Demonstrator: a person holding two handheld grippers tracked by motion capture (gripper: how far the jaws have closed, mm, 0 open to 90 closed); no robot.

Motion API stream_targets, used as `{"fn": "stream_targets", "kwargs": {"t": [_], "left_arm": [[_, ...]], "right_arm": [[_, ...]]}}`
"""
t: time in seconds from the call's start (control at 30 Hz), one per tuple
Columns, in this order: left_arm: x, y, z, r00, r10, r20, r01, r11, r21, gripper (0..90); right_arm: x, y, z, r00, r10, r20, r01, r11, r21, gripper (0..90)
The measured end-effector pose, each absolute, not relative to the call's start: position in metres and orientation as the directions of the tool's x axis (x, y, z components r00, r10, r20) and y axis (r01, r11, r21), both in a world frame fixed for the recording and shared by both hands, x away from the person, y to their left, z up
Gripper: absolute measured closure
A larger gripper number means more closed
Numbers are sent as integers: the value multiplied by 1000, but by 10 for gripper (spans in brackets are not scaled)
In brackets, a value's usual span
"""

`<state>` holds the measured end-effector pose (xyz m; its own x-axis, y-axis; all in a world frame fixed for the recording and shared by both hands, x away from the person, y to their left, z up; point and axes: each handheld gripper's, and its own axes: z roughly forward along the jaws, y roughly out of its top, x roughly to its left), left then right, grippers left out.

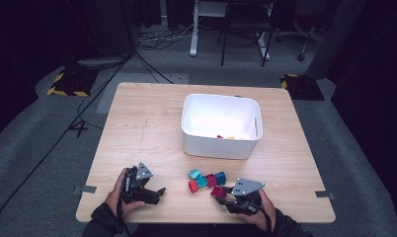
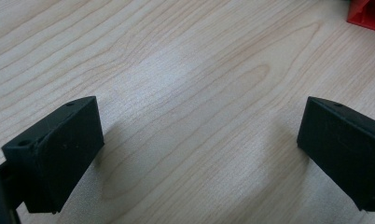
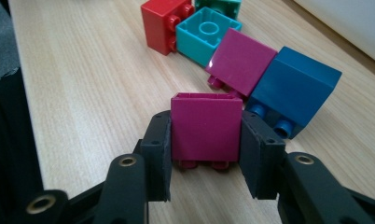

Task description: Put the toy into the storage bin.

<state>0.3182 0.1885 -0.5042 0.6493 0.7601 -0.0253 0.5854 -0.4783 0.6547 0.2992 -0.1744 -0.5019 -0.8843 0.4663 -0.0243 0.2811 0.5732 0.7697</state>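
Between the right gripper's [image 3: 205, 154] jaws sits a clamped magenta brick [image 3: 205, 128].

You have no readable text, label, brand, number or sign in front of you in any of the three views. The toy bricks carry no lettering that can be made out, the white bin is plain on the sides you see, and the wooden table bears only its grain. The black jaws and the grey plates on top of your grippers show no markings. The nearest thing to a sign is the yellow-and-black hazard striping [image 1: 68, 84] on two dark floor pieces beyond the far corners of the table; it is a pattern only, with no words.
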Motion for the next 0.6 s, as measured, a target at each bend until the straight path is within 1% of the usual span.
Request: {"fn": "stream_targets", "kwargs": {"t": [0.03, 0.07, 0.1, 0.23, 0.5, 0.6], "left_arm": [[318, 188, -504, 649, 761, -26, 586, -477, 655, 5], [318, 188, -504, 649, 761, -26, 586, -477, 655, 5], [318, 188, -504, 649, 760, -26, 586, -478, 655, 5], [318, 188, -504, 649, 760, -26, 586, -477, 655, 5], [318, 188, -504, 649, 761, -26, 586, -477, 655, 5], [318, 188, -504, 649, 760, -27, 586, -477, 655, 5]], "right_arm": [[300, -176, -502, -891, 450, -52, 256, 596, 761, 587], [299, -176, -502, -890, 453, -45, 263, 591, 763, 588], [297, -175, -502, -878, 478, -10, 300, 567, 767, 588], [299, -179, -501, -885, 466, -18, 285, 572, 769, 589], [302, -195, -495, -873, 487, -5, 301, 548, 781, 589], [303, -200, -491, -877, 479, -32, 272, 551, 788, 589]]}}
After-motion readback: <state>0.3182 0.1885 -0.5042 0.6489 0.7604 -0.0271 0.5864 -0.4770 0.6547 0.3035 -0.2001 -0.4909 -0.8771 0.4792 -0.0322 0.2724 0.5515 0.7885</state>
